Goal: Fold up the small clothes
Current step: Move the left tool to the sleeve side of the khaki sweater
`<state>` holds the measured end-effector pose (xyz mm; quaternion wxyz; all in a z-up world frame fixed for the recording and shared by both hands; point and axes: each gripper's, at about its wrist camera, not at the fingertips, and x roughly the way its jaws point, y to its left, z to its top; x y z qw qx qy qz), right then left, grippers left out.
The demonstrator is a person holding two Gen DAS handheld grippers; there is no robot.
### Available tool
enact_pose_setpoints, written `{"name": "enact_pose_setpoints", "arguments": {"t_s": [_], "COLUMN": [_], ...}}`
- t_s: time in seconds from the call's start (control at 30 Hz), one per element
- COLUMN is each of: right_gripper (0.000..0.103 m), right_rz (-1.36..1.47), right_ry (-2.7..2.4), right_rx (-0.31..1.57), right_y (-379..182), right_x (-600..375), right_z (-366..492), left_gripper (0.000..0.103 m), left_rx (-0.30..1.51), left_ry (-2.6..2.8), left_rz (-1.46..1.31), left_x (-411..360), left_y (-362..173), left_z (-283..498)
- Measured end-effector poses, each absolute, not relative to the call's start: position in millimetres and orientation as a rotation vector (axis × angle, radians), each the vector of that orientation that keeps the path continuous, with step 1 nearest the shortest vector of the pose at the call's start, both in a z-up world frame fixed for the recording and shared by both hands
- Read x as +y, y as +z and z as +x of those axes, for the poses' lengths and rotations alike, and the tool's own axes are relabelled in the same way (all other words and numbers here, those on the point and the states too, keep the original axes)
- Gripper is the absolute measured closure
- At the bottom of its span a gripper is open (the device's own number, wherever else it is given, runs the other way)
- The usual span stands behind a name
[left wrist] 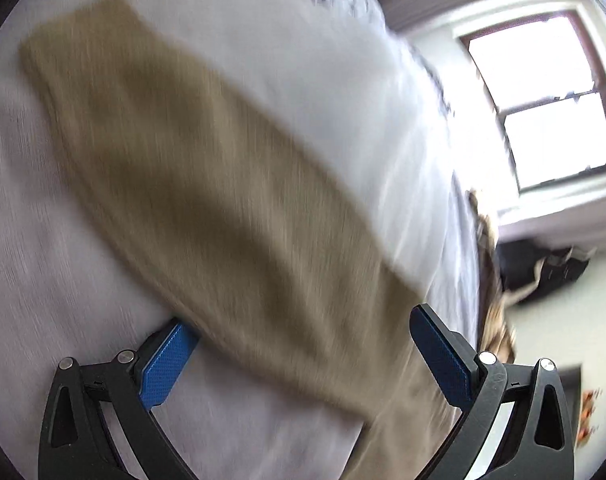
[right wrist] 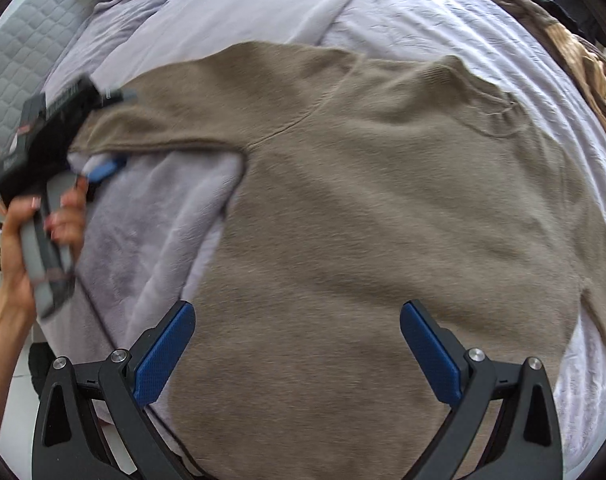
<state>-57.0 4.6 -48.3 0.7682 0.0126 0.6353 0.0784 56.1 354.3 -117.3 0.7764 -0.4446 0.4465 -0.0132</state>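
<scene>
Tan sweater [right wrist: 383,220]: spread flat on lavender bedding [right wrist: 151,216], sleeve [left wrist: 207,184] extended left. Left gripper [left wrist: 303,344] and right gripper [right wrist: 299,340]: fingers held wide, nothing gripped

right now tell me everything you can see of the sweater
The sweater is a plain tan-brown knit with a soft, fuzzy look. It lies spread flat on the pale lavender bedding, neckline toward the far right, body filling the middle. One sleeve stretches out to the left, and the left gripper, jaws open, sits around its cuff end. The right gripper hangs open over the body; contact cannot be judged. The left wrist view is motion-blurred, so finer detail is lost.
</scene>
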Motion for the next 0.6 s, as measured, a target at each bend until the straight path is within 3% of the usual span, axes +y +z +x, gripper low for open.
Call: {"name": "enact_pose_setpoints", "arguments": {"t_s": [0.07, 0.1, 0.13, 0.2, 0.33, 0.6], "right_gripper": [0.001, 0.001, 0.001, 0.001, 0.001, 0.001], "right_rz": [0.022, 0.018, 0.017, 0.027, 0.045, 0.118], "right_ry": [0.189, 0.192, 0.195, 0.203, 0.205, 0.168], "right_rx": [1.38, 1.38, 1.381, 1.384, 1.386, 1.318], "right_y": [-49.5, -50.6, -50.8, -51.5, -52.0, -38.8], "right_x": [11.0, 13.4, 14.9, 15.7, 13.9, -15.6], "right_z": [-58.6, -58.4, -58.4, -58.2, -59.9, -61.1], "left_gripper": [0.011, 0.034, 0.064, 0.091, 0.091, 0.091], "left_rx": [0.903, 0.902, 0.914, 0.913, 0.849, 0.732], "left_ry": [0.027, 0.063, 0.088, 0.092, 0.02, -0.314], "left_rz": [-0.952, -0.949, -0.957, -0.975, -0.899, -0.706], "left_x": [376.1, 383.3, 391.0, 408.6, 403.6, 302.5], "left_y": [-112.5, -113.5, -118.8, -127.7, -110.4, -19.5], "left_z": [57.6, 59.1, 60.1, 56.9, 46.0, 59.6]}}
